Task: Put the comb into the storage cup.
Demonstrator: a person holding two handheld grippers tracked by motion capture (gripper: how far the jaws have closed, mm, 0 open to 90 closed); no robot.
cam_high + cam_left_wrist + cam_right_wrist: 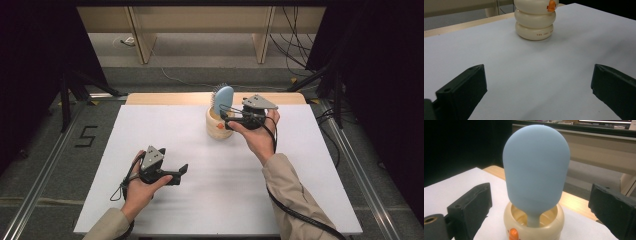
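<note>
- A cream holder (219, 126), built of stacked rings with an orange knob on its side, stands upright on the white sheet (200, 200) toward the far edge of the table (165, 98).
- A blue brush (223, 100) stands in the holder, handle down and oval head up, bristles showing at the head's far-left edge in the high view.
- The right gripper (226, 116) sits just beside the holder on its right, level with the brush; its jaws are spread wide, one on each side of the brush head in the right gripper view, touching nothing.
- The left gripper (181, 172) is held low over the sheet near the front left, well apart from the holder; its jaws are spread and grasp nothing.
- In the left gripper view the holder (535, 21) stands ahead between the jaws.
</note>
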